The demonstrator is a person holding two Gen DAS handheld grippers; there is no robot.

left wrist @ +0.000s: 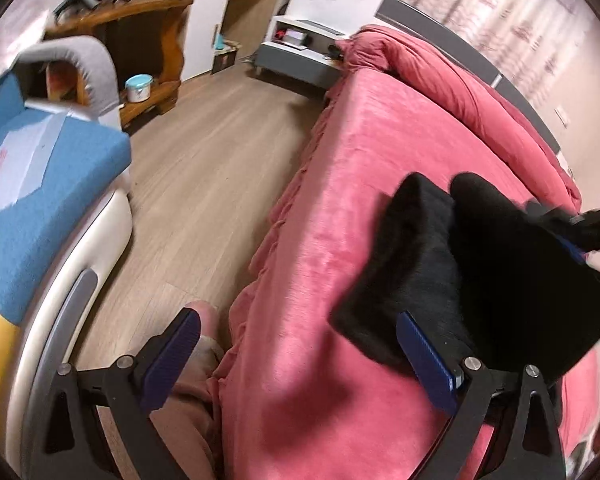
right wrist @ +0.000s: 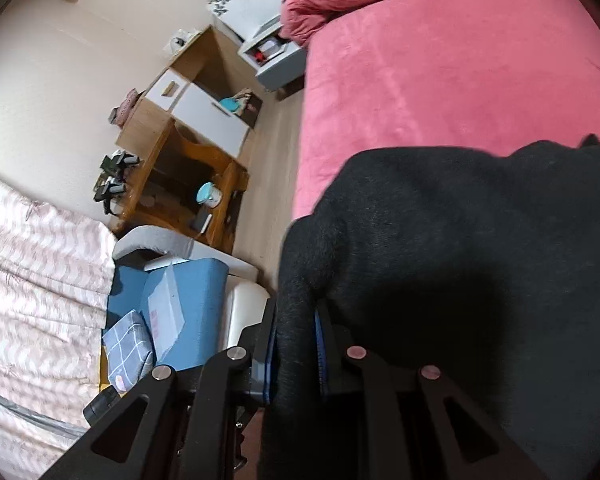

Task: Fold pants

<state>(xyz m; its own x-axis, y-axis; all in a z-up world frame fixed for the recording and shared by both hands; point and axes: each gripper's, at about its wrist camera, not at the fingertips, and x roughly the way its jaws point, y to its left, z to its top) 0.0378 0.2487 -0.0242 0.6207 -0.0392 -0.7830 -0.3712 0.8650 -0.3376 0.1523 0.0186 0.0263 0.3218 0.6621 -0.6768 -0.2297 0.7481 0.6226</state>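
Black pants (left wrist: 480, 268) lie bunched on the pink bed (left wrist: 360, 152), at the right of the left wrist view. My left gripper (left wrist: 300, 332) stands open over the bed's near edge; its right finger (left wrist: 428, 356) is against the near edge of the pants, with nothing pinched. At the right edge of that view the other gripper (left wrist: 592, 224) shows blurred above the fabric. In the right wrist view my right gripper (right wrist: 296, 336) is shut on a thick fold of the black pants (right wrist: 460, 240), which drape over the pink bed (right wrist: 440, 72).
Wooden floor (left wrist: 204, 152) runs along the bed's left side. A blue-cushioned sofa (left wrist: 48, 184) with parcels stands at left, a wooden desk (left wrist: 148, 40) and white cabinet behind it. A bedside table (left wrist: 300, 48) and rolled pink quilt (left wrist: 440, 76) sit at the bed's head.
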